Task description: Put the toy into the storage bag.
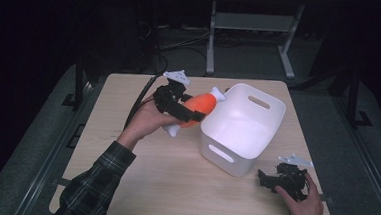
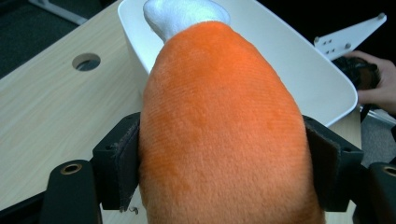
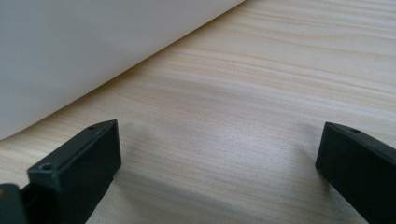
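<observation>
Orange plush toy (image 1: 198,106) clamped mid-body in left gripper (image 1: 185,111) at the white bin (image 1: 256,141) rim; soft, light, squashy, best held there; right gripper (image 1: 268,180) open beside bin on worktop (image 1: 174,176).

One orange plush toy (image 1: 198,106) with white ends, one white bin (image 1: 242,128) with two handle cut-outs visible in its walls, and one wooden counter (image 1: 174,181). Two tools are present: the left tool (image 1: 187,111) and the right tool (image 1: 265,178). Two hands appear, one per tool.
</observation>
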### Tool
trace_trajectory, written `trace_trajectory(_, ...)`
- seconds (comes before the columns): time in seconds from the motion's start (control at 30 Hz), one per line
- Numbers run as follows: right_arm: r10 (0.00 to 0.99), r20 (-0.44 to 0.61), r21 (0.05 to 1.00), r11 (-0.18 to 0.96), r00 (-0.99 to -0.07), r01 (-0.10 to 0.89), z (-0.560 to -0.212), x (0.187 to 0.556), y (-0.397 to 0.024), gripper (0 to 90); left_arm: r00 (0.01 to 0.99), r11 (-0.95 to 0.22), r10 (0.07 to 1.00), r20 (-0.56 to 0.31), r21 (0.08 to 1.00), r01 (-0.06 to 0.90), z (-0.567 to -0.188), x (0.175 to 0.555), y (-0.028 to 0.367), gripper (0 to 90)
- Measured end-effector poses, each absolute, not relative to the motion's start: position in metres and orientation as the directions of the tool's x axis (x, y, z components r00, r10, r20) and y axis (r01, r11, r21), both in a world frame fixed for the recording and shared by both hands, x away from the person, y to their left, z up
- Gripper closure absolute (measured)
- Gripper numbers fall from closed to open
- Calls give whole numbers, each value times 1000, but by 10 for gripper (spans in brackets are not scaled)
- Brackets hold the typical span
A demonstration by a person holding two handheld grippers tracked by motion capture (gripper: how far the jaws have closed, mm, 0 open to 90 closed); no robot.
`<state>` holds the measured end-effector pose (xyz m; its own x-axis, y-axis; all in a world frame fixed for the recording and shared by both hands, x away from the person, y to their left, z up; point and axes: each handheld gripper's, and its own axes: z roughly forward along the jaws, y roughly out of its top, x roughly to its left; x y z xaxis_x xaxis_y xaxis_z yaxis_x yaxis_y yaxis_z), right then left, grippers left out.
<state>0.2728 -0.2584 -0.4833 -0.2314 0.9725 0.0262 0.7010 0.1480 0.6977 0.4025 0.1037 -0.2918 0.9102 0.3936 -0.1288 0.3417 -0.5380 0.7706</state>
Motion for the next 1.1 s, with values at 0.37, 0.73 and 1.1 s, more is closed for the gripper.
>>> trace_trajectory(0.37,972,26,698,148,-232,701,-483,273,-258,0,916,-542,381,-126,772,331,-291,413,81,236)
trace_trajectory(0.73,973,25,698,148,-231,701,-483,273,-258,0,916,-541,384,-119,774,327,-289,424,60,236)
trace_trajectory(1.1,973,25,698,149,-231,701,-483,273,-258,0,915,-541,383,-123,773,331,-294,430,36,236)
